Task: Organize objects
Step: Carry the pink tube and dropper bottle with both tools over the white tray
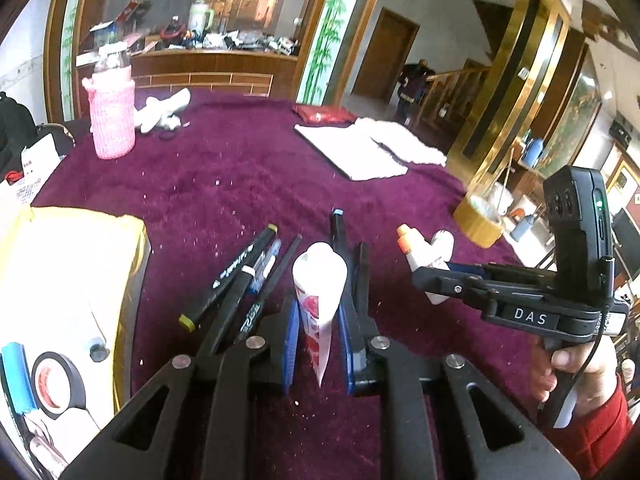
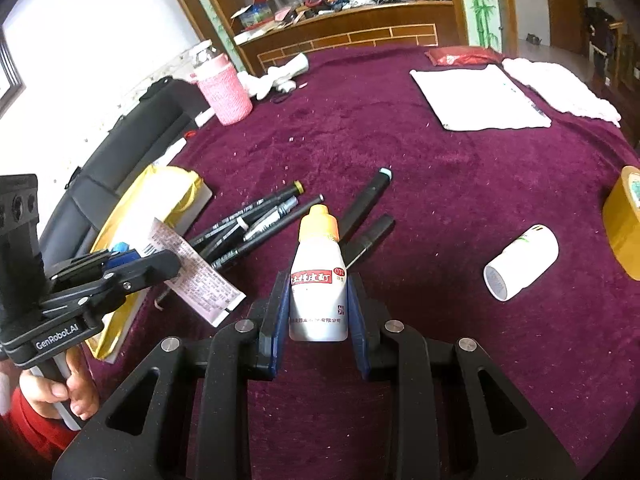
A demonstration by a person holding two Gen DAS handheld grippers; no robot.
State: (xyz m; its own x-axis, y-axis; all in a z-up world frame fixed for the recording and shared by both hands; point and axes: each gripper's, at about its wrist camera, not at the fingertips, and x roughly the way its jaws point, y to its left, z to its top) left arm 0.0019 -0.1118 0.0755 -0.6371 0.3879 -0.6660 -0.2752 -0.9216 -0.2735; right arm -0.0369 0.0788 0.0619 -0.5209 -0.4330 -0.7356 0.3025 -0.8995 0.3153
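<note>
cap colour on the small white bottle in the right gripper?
Orange cap; clearest in the right wrist view.

This looks like a large room of a home or a guesthouse, not a workshop. A big round table with a dark purple plush cloth (image 2: 460,184) fills the middle. Behind it runs a curved wooden counter (image 2: 352,36) (crowded with boxes, bags and small clutter) under a wide mirror or glass panel (image 1: 192,4). Green bamboo is painted on the white door frame strip (image 1: 324,36). Brown wooden doors (image 1: 384,60), a wooden stair railing (image 1: 452,80) and a gold-trimmed column (image 1: 508,104) stand further back.
</note>
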